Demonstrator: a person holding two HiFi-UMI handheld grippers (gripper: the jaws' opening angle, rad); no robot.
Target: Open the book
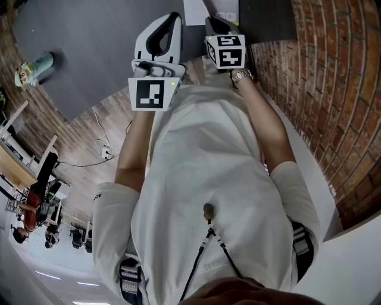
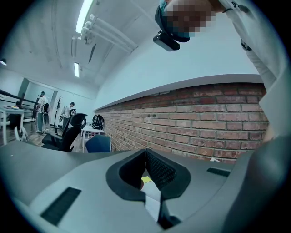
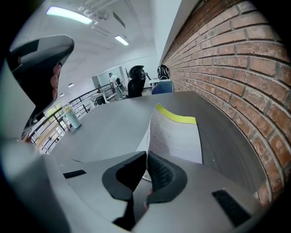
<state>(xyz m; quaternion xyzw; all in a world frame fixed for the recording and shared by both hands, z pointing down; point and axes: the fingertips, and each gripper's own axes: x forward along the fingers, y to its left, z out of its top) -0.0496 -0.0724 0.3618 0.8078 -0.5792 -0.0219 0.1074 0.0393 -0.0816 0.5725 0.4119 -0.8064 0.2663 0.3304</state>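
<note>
The book (image 3: pixel 178 136) is white with a yellow-green strip along its far end and lies on the dark grey table (image 3: pixel 109 123) close to the brick wall. My right gripper (image 3: pixel 146 157) points down at its near edge and is shut on a thin white leaf, which stands up edge-on from the book between the pads. In the head view the book (image 1: pixel 195 11) is only a white patch beyond the right gripper (image 1: pixel 215 24). My left gripper (image 2: pixel 146 155) is held level toward the wall, its tips together and nothing clearly between them. It shows at the left of the right gripper view (image 3: pixel 41 63).
A brick wall (image 3: pixel 236 68) runs along the table's right side. A pale green bottle (image 3: pixel 72 119) stands far left on the table, also seen in the head view (image 1: pixel 36 67). Office chairs (image 2: pixel 68 132) and people stand in the room behind.
</note>
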